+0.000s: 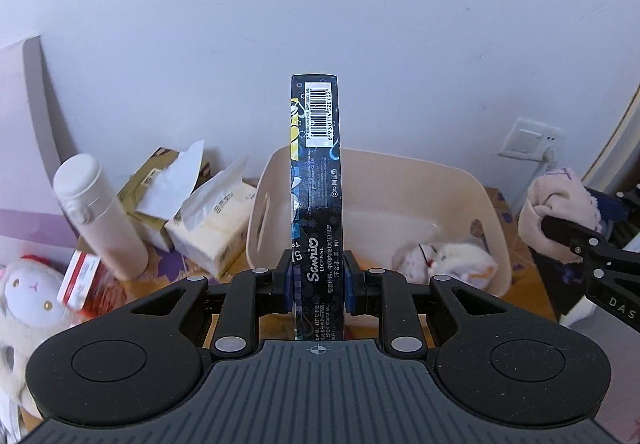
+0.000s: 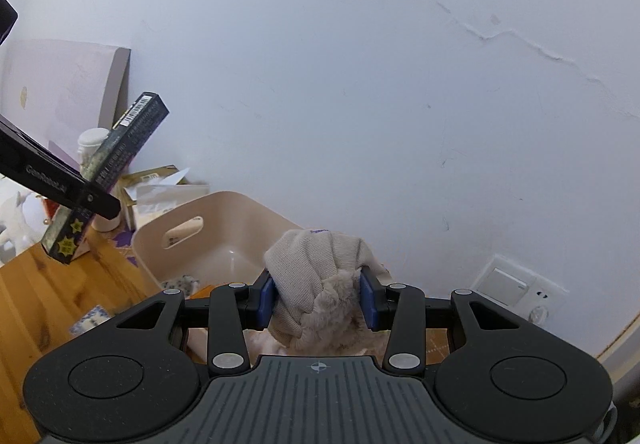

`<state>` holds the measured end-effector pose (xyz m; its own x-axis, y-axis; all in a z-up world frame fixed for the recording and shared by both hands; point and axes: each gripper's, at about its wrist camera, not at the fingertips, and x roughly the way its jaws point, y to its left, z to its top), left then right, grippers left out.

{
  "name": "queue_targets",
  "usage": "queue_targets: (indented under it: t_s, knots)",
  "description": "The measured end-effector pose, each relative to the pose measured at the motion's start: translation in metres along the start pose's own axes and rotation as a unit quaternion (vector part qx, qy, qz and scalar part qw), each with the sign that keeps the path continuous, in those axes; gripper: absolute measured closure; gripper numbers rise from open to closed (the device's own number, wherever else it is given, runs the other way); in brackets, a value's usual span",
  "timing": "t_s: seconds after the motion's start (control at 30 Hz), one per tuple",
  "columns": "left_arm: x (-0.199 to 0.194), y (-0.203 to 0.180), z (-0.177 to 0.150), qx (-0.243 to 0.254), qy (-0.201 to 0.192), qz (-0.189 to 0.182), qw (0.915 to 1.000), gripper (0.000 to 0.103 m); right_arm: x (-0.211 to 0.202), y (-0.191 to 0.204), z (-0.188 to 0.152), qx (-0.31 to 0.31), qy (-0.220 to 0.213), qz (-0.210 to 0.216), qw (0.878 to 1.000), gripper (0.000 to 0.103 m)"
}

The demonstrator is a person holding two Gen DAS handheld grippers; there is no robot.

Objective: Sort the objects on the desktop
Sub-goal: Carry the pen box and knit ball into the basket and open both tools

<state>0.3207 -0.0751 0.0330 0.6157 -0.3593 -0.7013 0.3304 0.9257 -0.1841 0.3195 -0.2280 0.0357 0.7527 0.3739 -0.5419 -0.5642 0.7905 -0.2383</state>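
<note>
- The left gripper (image 1: 318, 280) is clenched on a long dark box (image 1: 316, 179), its blue pads pressing both narrow sides near the box's lower end; the box stands upright out of the jaws, lifted above the desk, with its barcode label at the top
- The right gripper (image 2: 318, 300) is grasping a bundle of beige knitted and fluffy cloth (image 2: 320, 276), squeezed between its blue pads and bulging up above them
- In the right wrist view the dark box appears at the far left, tilted, with the left gripper's black finger across it, held up over the wooden desk (image 2: 36, 296)
- Just beyond both grippers sits a cream bin (image 1: 448, 183) with handle slots in its walls; the box rises in front of its left part and the cloth bundle hangs over its right side
- Inside the bin, low at the near right, lies a white plush toy (image 1: 452, 260)
- At the near left edge of the desk lies a white plush doll (image 1: 24, 284), with a red and white packet (image 1: 78, 280) just beside it
- Further left of the bin stand a white bottle (image 1: 100, 211) and two opened tissue packs (image 1: 212, 228), touching each other
- Far back, a wall socket (image 1: 528, 139) sits on the pale wall to the right
</note>
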Motion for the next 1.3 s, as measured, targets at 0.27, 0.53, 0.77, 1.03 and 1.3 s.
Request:
queue_targets:
  t_s: [0.27,0.53,0.77,1.03,1.3]
  knots:
    - [0.063,-0.013,0.008,0.006,0.027,0.023,0.9993,0.08,0.051,-0.005,-0.004,0.007,0.025,0.011,1.0,0.063]
    - [0.111,-0.018,0.005,0.013,0.073,0.033,0.9967,0.08,0.092,0.0,-0.016,0.004,0.058,0.025,0.998,0.063]
    - [0.132,-0.015,-0.001,0.001,0.11,0.024,0.9937,0.08,0.114,0.005,-0.028,-0.005,0.086,0.034,0.996,0.058]
    - [0.123,-0.01,-0.006,-0.016,0.104,0.027,0.9941,0.046,0.108,0.008,-0.032,-0.007,0.09,0.037,0.995,0.034]
    - [0.086,-0.005,-0.012,-0.037,0.067,0.017,0.9969,0.029,0.085,0.007,-0.035,0.01,0.073,0.025,0.997,0.013]
